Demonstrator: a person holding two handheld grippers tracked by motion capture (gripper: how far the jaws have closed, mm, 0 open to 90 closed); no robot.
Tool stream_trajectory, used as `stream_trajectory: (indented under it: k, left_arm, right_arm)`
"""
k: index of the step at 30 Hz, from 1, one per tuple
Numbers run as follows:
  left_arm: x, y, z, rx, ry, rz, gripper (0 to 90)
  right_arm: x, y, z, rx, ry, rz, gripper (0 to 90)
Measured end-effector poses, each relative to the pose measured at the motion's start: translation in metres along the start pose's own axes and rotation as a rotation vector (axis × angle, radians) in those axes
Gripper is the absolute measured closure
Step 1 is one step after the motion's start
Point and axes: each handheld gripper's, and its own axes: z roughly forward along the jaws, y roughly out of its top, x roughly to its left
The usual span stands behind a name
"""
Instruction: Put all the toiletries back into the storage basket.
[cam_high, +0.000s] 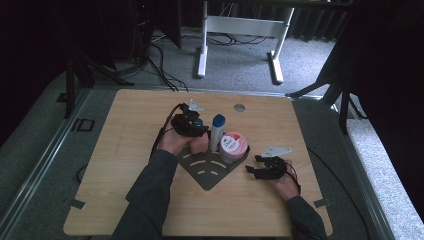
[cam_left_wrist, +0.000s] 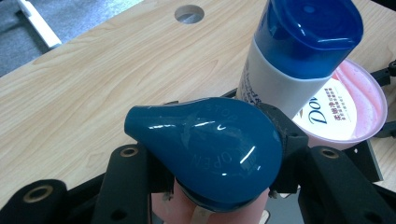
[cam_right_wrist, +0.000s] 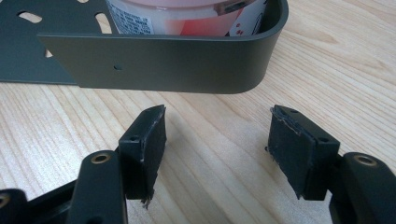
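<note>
**Item Count**

- Grippers: two. The left gripper (cam_high: 191, 123) is at frame centre; the right gripper (cam_high: 265, 168) is lower right of centre.
- Bottles: two. One pink bottle with a dark blue cap (cam_left_wrist: 210, 149); one white bottle with a blue cap (cam_high: 217, 131) just right of it.
- Jars: one pink jar (cam_high: 233, 146), right of centre.
- Racks: one dark metal rack (cam_high: 207, 172), below centre.
- Surfaces: one wooden surface (cam_high: 125, 150).
- Holes in the surface: one round hole (cam_high: 239, 107), upper centre.

What I cannot see well

My left gripper (cam_left_wrist: 219, 186) jaws hide the pink bottle (cam_left_wrist: 187, 210) body under its teal cap (cam_left_wrist: 210, 154); the picture edge cuts the jar (cam_right_wrist: 187, 16) top
</note>
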Motion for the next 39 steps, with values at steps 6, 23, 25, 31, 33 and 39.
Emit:
stream_trajectory:
  k: [6,23,25,31,33,39]
  left_arm:
    - [0.001,0.0,0.005,0.007,-0.005,0.009,53.1]
    - [0.002,-0.001,0.014,-0.004,-0.015,0.027,53.0]
    - [0.003,-0.001,0.015,-0.007,-0.017,0.023,53.1]
    - [0.004,-0.001,0.017,-0.011,-0.019,0.03,53.0]
    - [0.004,-0.001,0.017,-0.014,-0.022,0.032,53.0]
    - [0.006,-0.002,0.018,-0.023,-0.027,0.033,53.0]
  right_arm:
    - [0.0,0.0,0.0,0.0,-0.001,-0.002,36.8]
    - [0.0,0.0,0.0,0.001,0.0,-0.003,36.8]
    - [0.0,0.0,0.0,0.001,-0.001,-0.004,36.8]
    - [0.0,0.0,0.0,0.001,-0.001,-0.006,36.8]
    - [0.0,0.0,0.0,0.001,-0.002,-0.008,36.8]
    - [0.0,0.0,0.0,0.001,-0.002,-0.008,36.8]
